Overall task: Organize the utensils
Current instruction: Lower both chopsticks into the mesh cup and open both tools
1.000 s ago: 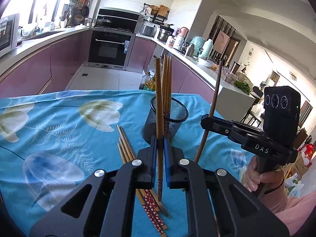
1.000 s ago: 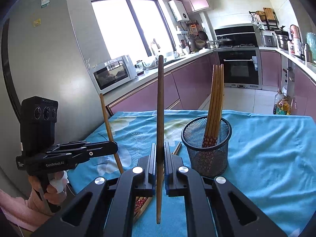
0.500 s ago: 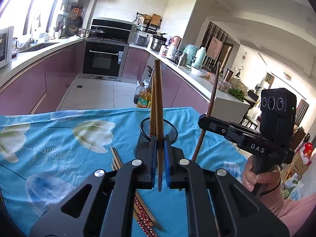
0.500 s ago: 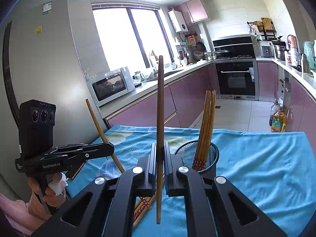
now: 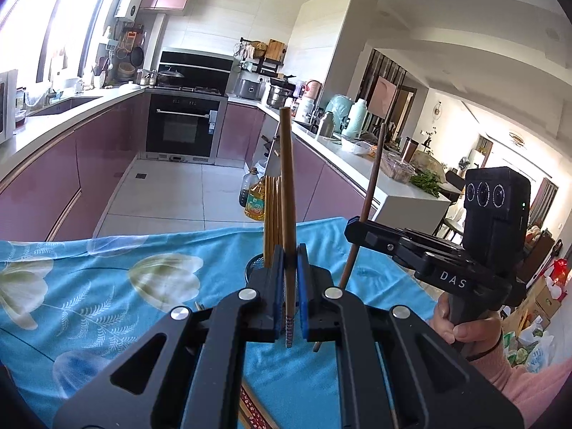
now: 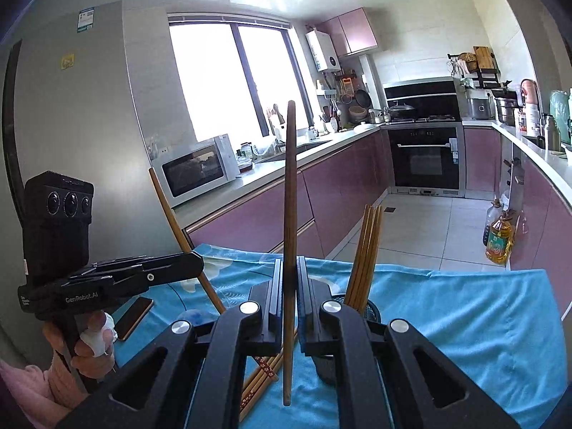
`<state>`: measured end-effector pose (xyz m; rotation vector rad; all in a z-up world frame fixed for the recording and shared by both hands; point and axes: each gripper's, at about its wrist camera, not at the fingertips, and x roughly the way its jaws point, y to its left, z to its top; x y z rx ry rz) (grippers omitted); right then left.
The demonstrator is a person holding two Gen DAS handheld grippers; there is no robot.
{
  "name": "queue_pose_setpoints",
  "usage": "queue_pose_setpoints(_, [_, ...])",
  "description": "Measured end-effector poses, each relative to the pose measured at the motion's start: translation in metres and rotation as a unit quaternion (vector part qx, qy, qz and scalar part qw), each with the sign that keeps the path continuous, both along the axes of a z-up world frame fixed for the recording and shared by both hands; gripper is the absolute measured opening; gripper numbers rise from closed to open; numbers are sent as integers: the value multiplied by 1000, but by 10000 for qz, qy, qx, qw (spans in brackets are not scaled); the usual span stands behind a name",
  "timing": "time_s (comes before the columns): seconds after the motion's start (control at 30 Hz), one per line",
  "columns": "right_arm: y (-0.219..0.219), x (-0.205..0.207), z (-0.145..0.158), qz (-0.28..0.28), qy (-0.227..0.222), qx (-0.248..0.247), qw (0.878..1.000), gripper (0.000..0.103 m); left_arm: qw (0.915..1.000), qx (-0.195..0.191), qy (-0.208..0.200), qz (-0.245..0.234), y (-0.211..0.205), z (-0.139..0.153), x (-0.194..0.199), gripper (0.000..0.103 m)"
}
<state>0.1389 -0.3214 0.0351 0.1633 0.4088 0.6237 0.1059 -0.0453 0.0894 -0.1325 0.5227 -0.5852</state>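
Chopsticks are what I'm sorting, and each of my grippers has one: my left gripper (image 5: pixel 288 279) is clamped on a pale chopstick (image 5: pixel 287 193), my right gripper (image 6: pixel 289 286) on a darker chopstick (image 6: pixel 289 196), both sticks standing close to upright with the long axis running up between the blue pads, lower ends hanging free below the fingers

What the coming move turns on, I judge, is where the mesh holder (image 5: pixel 255 264) sits against those hanging tips. From my left gripper the holder is straight ahead and lower, its rim half hidden behind the fingers, with several chopsticks already standing in it. From my right gripper the same holder (image 6: pixel 370 307) is just to the right of the fingers and below, so neither tip is over its mouth yet

Loose chopsticks (image 6: pixel 262 375) lie on the blue tabletop (image 6: pixel 464 307) beside the holder, towards me; a phone (image 6: pixel 134 316) lies left of the holder
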Motion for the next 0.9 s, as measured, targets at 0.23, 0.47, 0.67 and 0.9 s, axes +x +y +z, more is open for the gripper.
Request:
queue_pose_setpoints(0.23, [-1, 11, 12, -58, -147, 5, 9999, 6, 9998, -13, -210, -19, -8, 20, 7, 8])
queue_pose_setpoints(0.47, [-2, 22, 20, -141, -224, 28, 9996, 6, 9995, 17, -312, -7, -16, 30, 14, 8])
queue_pose_setpoints(0.67, [-3, 33, 18, -231, -219, 44, 9995, 6, 9992, 159, -352, 70, -24, 33, 21, 8])
queue_pose_setpoints(0.9, [-2, 46, 9, -311, -124, 43, 9994, 6, 9982, 483, -323, 156, -38, 25, 29, 8])
